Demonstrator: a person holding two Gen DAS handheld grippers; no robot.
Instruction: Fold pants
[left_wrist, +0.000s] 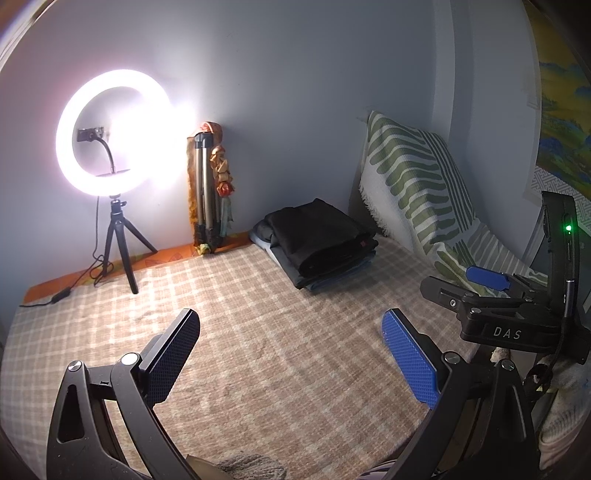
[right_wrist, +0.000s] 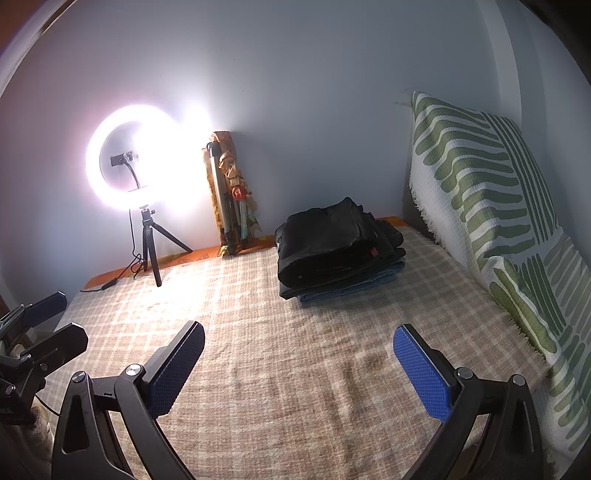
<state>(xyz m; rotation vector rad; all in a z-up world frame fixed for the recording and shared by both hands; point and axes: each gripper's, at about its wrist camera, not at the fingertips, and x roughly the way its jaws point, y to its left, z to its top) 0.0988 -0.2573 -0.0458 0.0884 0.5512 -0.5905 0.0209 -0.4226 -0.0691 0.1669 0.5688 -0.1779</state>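
We've got both grippers hovering over the bed (left_wrist: 258, 332), side by side, nothing in either one. The left gripper (left_wrist: 291, 354) has its jaws spread wide, blue pads facing each other with only checked blanket between them. Same deal with the right gripper (right_wrist: 299, 369): jaws wide apart, holding nothing. In the left wrist view we can see the right one off at the right edge, with a green light on it, and in the right wrist view the left one pokes in at the left edge.

The pants (right_wrist: 332, 243) are well ahead of both grippers, at the far end of the bed near the wall. They're black, folded, and sitting on top of a small stack (right_wrist: 351, 286) of other folded clothes, something dark and something blue under them.

Right of the stack, a green-striped pillow (right_wrist: 480, 206) leans against the wall. On the far left a lit ring light (left_wrist: 110, 133) stands on a little tripod, and a folded tripod (left_wrist: 205, 192) leans in the corner between it and the stack.
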